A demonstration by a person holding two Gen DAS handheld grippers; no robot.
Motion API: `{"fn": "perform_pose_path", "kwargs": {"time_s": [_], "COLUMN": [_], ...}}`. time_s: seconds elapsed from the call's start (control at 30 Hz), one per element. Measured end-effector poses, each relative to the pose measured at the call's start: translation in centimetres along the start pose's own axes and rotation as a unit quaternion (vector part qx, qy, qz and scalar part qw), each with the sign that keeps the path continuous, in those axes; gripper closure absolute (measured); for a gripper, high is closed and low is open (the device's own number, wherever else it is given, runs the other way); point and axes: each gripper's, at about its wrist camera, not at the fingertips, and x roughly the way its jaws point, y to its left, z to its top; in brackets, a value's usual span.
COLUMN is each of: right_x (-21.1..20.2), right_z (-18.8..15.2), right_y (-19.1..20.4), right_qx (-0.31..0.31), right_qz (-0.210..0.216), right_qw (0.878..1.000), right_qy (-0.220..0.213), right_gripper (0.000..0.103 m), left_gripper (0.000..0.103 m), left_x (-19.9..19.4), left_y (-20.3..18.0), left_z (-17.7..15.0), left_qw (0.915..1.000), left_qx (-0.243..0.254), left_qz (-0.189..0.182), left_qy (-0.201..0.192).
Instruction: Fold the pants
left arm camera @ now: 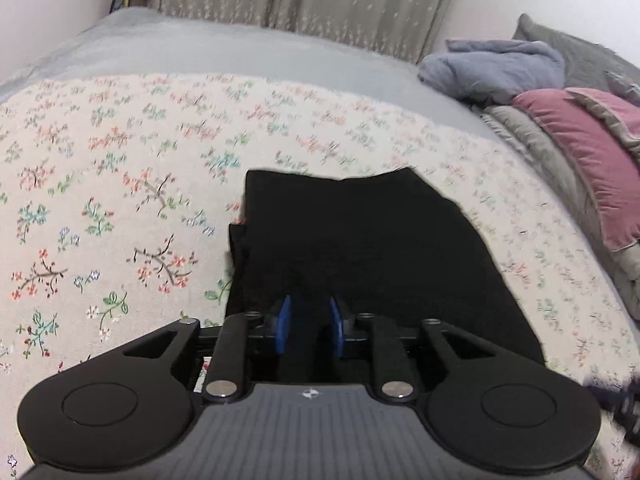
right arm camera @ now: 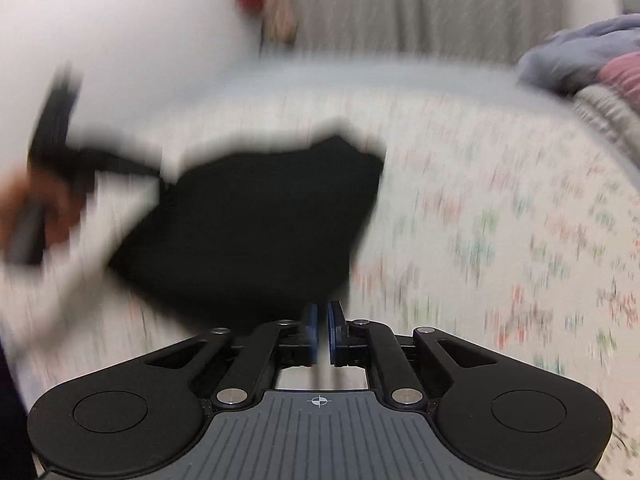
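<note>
On the bed (left arm camera: 120,200) the black pants (left arm camera: 360,248) lay as a compact folded packet, so we judged that the folding was near its end. The next move called for a last fold or a smoothing of the edges. The left gripper (left arm camera: 310,320) stood at the near edge with its fingers apart over dark cloth, and we could not tell if they pinched it. The right gripper (right arm camera: 322,332) had its fingers almost together and nothing between them. Only the right view, much blurred, showed the hand (right arm camera: 48,208) that held the left gripper.
</note>
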Motion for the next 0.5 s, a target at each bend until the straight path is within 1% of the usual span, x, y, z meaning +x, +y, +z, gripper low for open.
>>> {"fn": "perform_pose_path", "kwargs": {"time_s": [0.03, 0.07, 0.1, 0.13, 0.17, 0.2, 0.23, 0.27, 0.33, 0.37, 0.4, 0.43, 0.5], "right_x": [0.1, 0.8, 2.0, 3.5, 5.1, 5.6, 5.2, 4.7, 3.7, 3.6, 3.4, 3.2, 2.2], "right_z": [0.4, 0.7, 0.7, 0.5, -0.2, -0.9, -1.2, -1.1, -1.5, -1.9, -2.0, -1.8, -0.7], "right_y": [-0.2, -0.3, -0.5, -0.6, -0.7, -0.9, -0.7, -0.5, -0.3, 0.0, 0.5, 0.8, 1.0], "right_qx": [0.023, 0.044, 0.052, 0.056, 0.063, 0.069, 0.065, 0.054, 0.033, 0.017, -0.002, -0.016, -0.016], "right_qz": [0.007, 0.018, 0.019, 0.010, 0.001, -0.001, -0.003, -0.004, 0.012, 0.011, 0.007, 0.005, 0.008], "right_qw": [0.999, 0.998, 0.998, 0.998, 0.996, 0.994, 0.994, 0.994, 0.992, 0.991, 0.992, 0.992, 0.995], "right_qy": [-0.026, -0.036, -0.021, 0.016, 0.063, 0.080, 0.083, 0.097, 0.123, 0.132, 0.127, 0.122, 0.095], "right_gripper": [0.084, 0.085, 0.085, 0.084, 0.085, 0.085, 0.085, 0.085, 0.085, 0.085, 0.085, 0.084, 0.084], "left_gripper": [0.078, 0.077, 0.077, 0.077, 0.077, 0.077, 0.077, 0.077, 0.077, 0.073, 0.070, 0.069, 0.069], "left_x": [-0.1, 0.1, 0.3, 0.5, 0.5, 0.4, 0.2, -0.1, -0.2, -0.4, -0.6, -1.0, -2.4], "left_y": [-0.3, -0.5, -0.6, -0.5, -0.3, 0.0, 0.4, 0.6, 0.7, 0.8, 0.9, 1.2, 1.7], "left_z": [-0.2, -0.5, -0.9, -1.3, -1.7, -1.9, -2.1, -2.2, -2.4, -2.6, -2.6, -2.6, -2.3], "left_qw": [1.0000, 1.0000, 0.9999, 0.9997, 0.9996, 0.9996, 0.9995, 0.9994, 0.9986, 0.9981, 0.9979, 0.9983, 0.9993], "left_qx": [0.002, 0.005, 0.005, 0.004, 0.002, -0.001, -0.001, 0.002, 0.019, 0.025, 0.026, 0.020, -0.003], "left_qz": [-0.003, -0.003, 0.006, 0.015, 0.019, 0.023, 0.027, 0.030, 0.042, 0.051, 0.056, 0.052, 0.036], "left_qy": [0.000, 0.006, 0.012, 0.017, 0.019, 0.019, 0.018, 0.019, 0.024, 0.022, 0.020, 0.018, 0.005]}}
